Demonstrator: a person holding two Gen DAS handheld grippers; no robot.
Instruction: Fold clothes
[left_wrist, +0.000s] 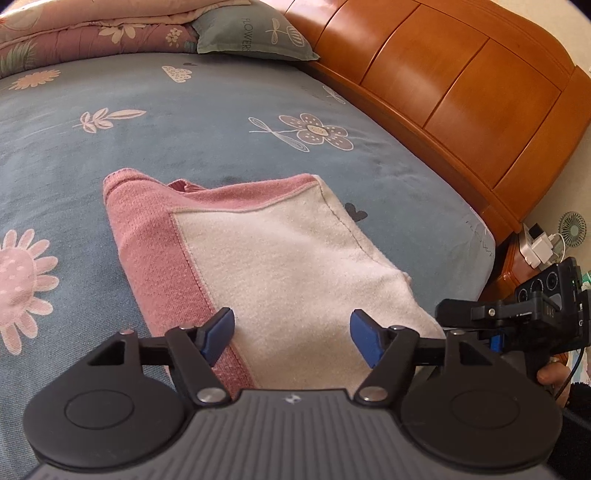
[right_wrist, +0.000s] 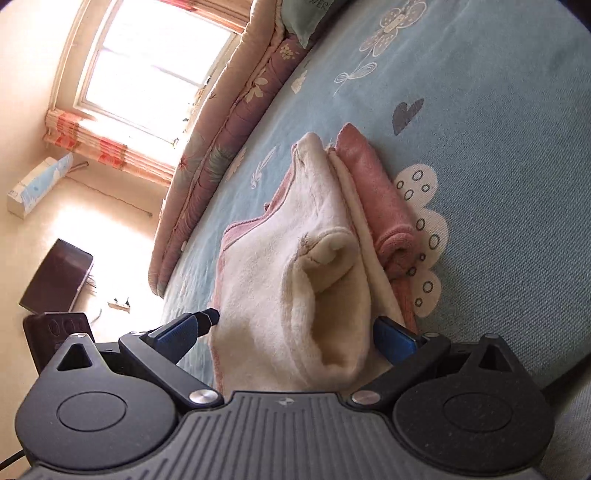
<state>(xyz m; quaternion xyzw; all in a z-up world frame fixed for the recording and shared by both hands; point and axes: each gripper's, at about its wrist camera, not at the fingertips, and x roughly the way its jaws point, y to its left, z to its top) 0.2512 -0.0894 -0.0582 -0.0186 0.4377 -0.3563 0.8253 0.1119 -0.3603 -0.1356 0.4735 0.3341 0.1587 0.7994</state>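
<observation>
A folded pink and cream garment (left_wrist: 280, 251) lies on the blue flowered bedsheet (left_wrist: 184, 147). My left gripper (left_wrist: 292, 334) hovers over its near edge with the jaws open; the cream panel shows between the blue pads (left_wrist: 221, 330), which do not press on it. In the right wrist view the same garment (right_wrist: 295, 266) appears end-on as a thick stack of cream and pink layers. My right gripper (right_wrist: 288, 332) stands wide open around the near end of the stack, its fingers on either side. The right gripper's body (left_wrist: 535, 306) also shows at the right edge of the left wrist view.
A wooden headboard (left_wrist: 461, 92) runs along the bed's right side, with a grey-green pillow (left_wrist: 255, 37) and a folded floral quilt (left_wrist: 92, 33) at the far end. A nightstand with chargers (left_wrist: 535, 247) is beyond the bed corner. A window (right_wrist: 155, 62) lights the floor.
</observation>
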